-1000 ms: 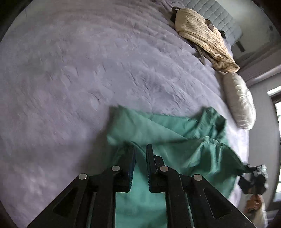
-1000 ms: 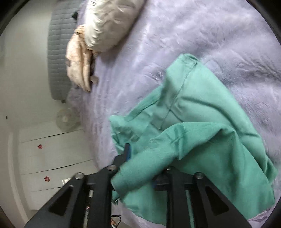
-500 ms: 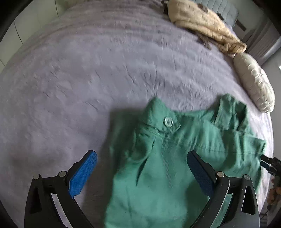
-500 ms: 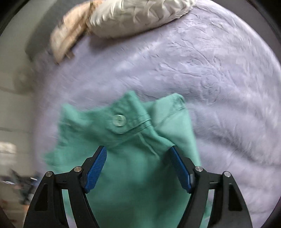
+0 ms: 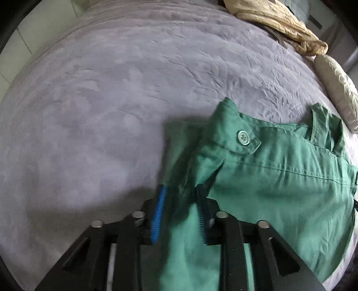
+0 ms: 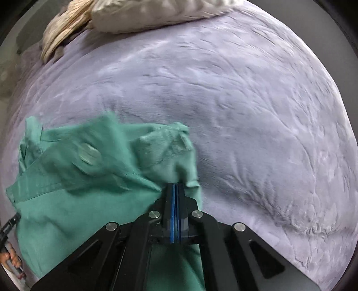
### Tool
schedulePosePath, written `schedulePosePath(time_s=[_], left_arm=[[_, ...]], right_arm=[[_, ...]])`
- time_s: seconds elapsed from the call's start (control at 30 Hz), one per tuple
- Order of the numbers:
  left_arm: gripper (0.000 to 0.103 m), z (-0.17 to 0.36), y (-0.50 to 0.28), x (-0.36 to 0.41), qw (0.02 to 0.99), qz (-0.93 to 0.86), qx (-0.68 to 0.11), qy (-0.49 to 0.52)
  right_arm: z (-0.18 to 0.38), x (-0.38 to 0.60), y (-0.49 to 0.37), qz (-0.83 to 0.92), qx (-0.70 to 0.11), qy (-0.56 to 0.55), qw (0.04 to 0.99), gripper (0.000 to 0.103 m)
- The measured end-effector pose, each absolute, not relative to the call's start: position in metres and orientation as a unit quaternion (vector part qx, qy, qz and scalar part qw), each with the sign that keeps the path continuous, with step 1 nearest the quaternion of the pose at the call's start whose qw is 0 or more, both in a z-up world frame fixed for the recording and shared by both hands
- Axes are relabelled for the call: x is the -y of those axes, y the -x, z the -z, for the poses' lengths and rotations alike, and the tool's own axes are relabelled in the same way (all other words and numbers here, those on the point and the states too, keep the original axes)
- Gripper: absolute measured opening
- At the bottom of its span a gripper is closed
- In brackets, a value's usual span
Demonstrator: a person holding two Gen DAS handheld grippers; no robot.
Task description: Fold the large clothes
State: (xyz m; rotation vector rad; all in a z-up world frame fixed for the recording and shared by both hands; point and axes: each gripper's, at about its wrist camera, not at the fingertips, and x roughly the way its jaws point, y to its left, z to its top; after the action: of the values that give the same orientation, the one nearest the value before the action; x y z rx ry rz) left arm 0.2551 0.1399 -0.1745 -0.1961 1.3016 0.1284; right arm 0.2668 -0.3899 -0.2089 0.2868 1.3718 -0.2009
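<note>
Hidden or unclear: the near part of the green cotton garment with a pale button at its band (image 5: 268, 179) runs under both gripper frames and off the bottom edge, so its full shape cannot be made out. In the right wrist view the cloth is smeared by blur and the button (image 6: 89, 154) is only a pale blob.
Garment's place: it lies rumpled on the lilac plush bedspread (image 5: 111, 100), at the near side of the bed, button band toward the far side.
Left gripper (image 5: 179, 206): jaws closing, with a fold of the green cloth's left edge between the blue pads (image 5: 159, 208); the right pad is half buried in fabric, so I cannot see whether they press on it yet.
Right gripper (image 6: 175, 197): jaws pressed together, pinching the garment's right edge just below its far corner.
Around: a crumpled beige cloth (image 5: 279, 20) and a cream satin pillow (image 5: 337, 87) lie at the far right of the bed, well apart from the garment.
At the edge: in the right wrist view a hand (image 6: 12, 257) on a black handle shows at the lower left, mostly cut off.
</note>
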Motion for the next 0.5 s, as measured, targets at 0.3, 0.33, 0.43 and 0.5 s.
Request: schedulePosePath(time_s=[0.3,0.33,0.43,0.5], left_arm=[[0.082,0.148,-0.183,-0.152,0.787,-0.019,-0.607,0.109],[0.082,0.149,-0.178,-0.15,0.783,-0.013,-0.611,0.112],[0.082,0.16,-0.157,-0.146,0.77,0.007,-0.627,0.123],[0.082,0.17,-0.147,-0.143,0.757,0.02,-0.639,0.135]], right_arm=[[0.158,0.387,-0.168,0.015,-0.593,-0.29,0.751,0.08],[0.155,0.383,-0.157,0.005,-0.591,-0.303,0.747,0.08],[0.166,0.368,-0.108,-0.009,-0.603,-0.36,0.712,0.08],[0.179,0.365,-0.08,0.005,-0.612,-0.397,0.684,0.08]])
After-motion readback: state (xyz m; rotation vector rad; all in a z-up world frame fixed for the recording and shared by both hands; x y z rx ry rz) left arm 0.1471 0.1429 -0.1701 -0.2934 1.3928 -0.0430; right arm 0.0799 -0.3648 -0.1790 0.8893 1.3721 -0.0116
